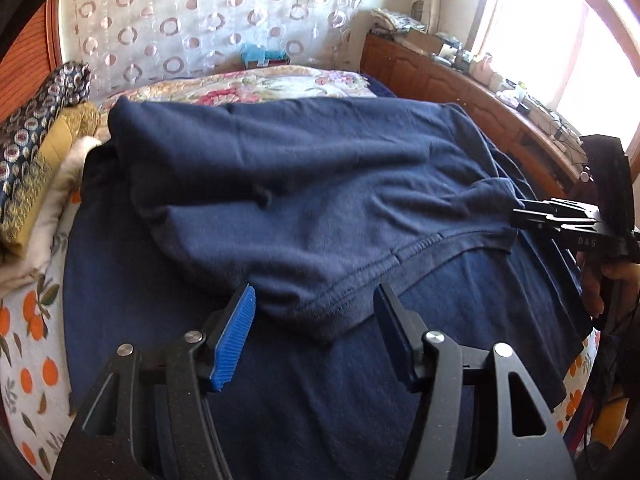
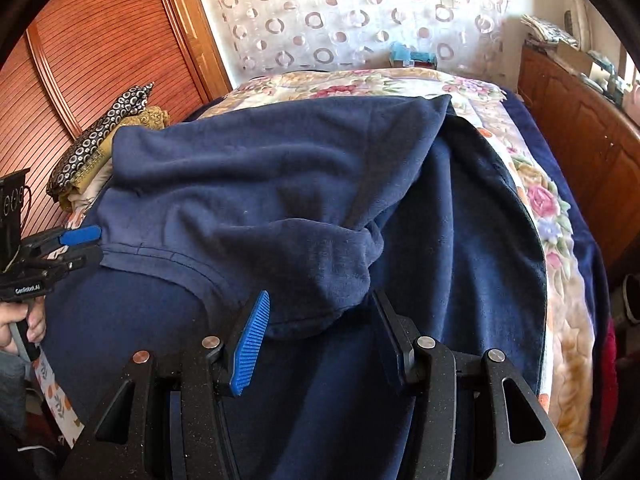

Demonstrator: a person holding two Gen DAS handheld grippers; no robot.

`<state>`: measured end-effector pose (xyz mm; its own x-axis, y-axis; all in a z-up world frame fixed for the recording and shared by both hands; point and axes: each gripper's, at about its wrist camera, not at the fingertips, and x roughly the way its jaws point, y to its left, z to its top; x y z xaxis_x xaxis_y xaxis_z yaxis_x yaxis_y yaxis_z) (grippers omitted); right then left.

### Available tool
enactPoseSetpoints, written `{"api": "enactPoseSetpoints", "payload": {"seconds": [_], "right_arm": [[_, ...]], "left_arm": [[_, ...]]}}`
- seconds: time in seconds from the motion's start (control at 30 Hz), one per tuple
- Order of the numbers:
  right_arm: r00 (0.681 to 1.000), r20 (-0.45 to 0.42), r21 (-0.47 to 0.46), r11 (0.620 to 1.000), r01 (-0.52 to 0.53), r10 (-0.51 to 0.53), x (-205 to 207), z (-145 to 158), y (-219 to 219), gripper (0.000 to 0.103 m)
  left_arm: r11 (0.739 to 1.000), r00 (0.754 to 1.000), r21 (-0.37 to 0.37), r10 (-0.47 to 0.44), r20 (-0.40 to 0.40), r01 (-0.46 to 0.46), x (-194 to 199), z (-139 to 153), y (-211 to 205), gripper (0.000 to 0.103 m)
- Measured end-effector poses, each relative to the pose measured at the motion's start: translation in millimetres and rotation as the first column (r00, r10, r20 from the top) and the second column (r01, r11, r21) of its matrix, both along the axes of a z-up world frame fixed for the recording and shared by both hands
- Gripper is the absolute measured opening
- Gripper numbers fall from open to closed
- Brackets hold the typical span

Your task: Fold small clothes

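The left claw (image 1: pixel 314 322) stands wide around a hem corner of the navy garment (image 1: pixel 304 184) at centre frame on the bed (image 1: pixel 24 360); the right claw (image 2: pixel 320 326) likewise straddles its corner, holding nothing, probably squaring the fold.

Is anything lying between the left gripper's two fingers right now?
Yes. In the left wrist view, the hemmed corner of the navy garment sits between the open left gripper fingers, with the blue blanket underneath.
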<state>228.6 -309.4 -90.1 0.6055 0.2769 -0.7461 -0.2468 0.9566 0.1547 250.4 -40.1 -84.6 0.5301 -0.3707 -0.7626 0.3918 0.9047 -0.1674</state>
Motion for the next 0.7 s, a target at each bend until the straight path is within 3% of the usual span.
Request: {"api": "enactPoseSetpoints", "payload": {"seconds": [0.2,0.27,0.33,0.37,0.4,0.7], "right_arm": [[1.000,0.014,0.017,1.000,-0.021,0.021,5.5,-4.1,0.1,0.053],[1.000,0.015,0.011,1.000,-0.020,0.020,4.2,-9.3,0.0,0.042],[1.000,0.024,-0.002,1.000,-0.018,0.018,3.4,-11.1,1.4,0.008],[1.000,0.026,-0.001,1.000,-0.018,0.018,3.0,-11.1,1.7,0.006],[0.999,0.035,0.007,1.000,-0.021,0.021,0.3,-9.0,0.2,0.005],[0.989,0.142,0.064,0.997,-0.045,0.036,-50.8,26.2,-4.5,0.004]], "left_arm": [[1.000,1.000,0.019,0.014,0.008,-0.014,-6.0,-5.9,-0.3,0.063],[0.999,1.000,0.022,0.022,0.014,-0.022,-5.2,-5.6,-2.4,0.060],[0.998,0.999,0.052,0.018,0.040,-0.021,-4.5,-6.5,-8.7,0.036],[0.998,0.999,0.058,0.017,0.045,-0.020,-4.5,-5.8,-10.0,0.023],[0.999,0.999,0.039,0.008,0.036,-0.009,-4.3,-4.9,-8.8,0.017],[0.999,0.989,-0.036,-0.011,0.149,0.016,-56.2,49.1,15.4,0.014]]}}
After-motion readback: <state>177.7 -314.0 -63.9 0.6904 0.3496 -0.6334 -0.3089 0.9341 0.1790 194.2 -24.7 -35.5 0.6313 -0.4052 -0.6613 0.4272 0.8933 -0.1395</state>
